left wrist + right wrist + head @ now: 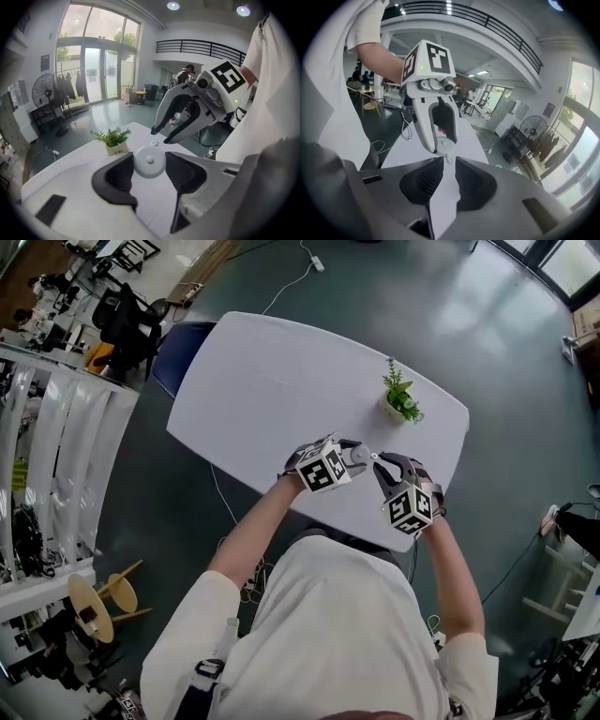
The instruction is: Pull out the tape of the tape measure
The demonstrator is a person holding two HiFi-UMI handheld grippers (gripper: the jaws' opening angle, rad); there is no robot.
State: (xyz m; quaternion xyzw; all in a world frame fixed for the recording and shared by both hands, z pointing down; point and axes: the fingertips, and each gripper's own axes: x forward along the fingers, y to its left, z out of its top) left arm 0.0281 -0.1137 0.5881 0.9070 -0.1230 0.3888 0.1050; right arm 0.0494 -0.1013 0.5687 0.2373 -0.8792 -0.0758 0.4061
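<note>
Two grippers meet over the white table point(272, 381). Left gripper point(149, 165) is clamped on the round white tape measure point(357, 458), with pads at its 9 and 3 o'clock. Right gripper point(445, 164) faces it, jaws a narrow slit apart, with the small end tab point(449, 158) just off its tips at 12 o'clock.

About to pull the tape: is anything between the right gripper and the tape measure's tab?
Nothing visible: the tab sticks out of the tape measure, right at the tips of the right gripper.
</note>
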